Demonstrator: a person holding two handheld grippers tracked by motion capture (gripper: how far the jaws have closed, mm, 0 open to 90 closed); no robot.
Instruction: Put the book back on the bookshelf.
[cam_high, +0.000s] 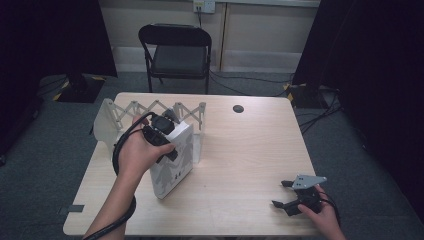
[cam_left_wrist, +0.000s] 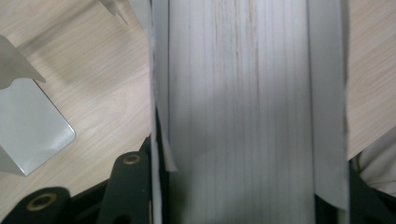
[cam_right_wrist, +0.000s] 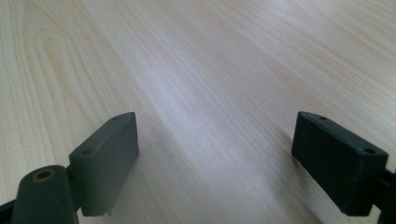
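Holding a thick white book (cam_high: 172, 160) upright beside the folding rack (cam_high: 150, 112).
Left gripper (cam_high: 161, 136) fingers clamp its top edge, long axis vertical; right gripper (cam_high: 290, 196) rests well apart on the surface (cam_high: 240, 150), fingers wide, empty.

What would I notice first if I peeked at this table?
A thick white book standing upright at the table's left, clamped from above by the left gripper. Behind it stands a white fold-out rack. The right gripper rests open near the table's front right corner.
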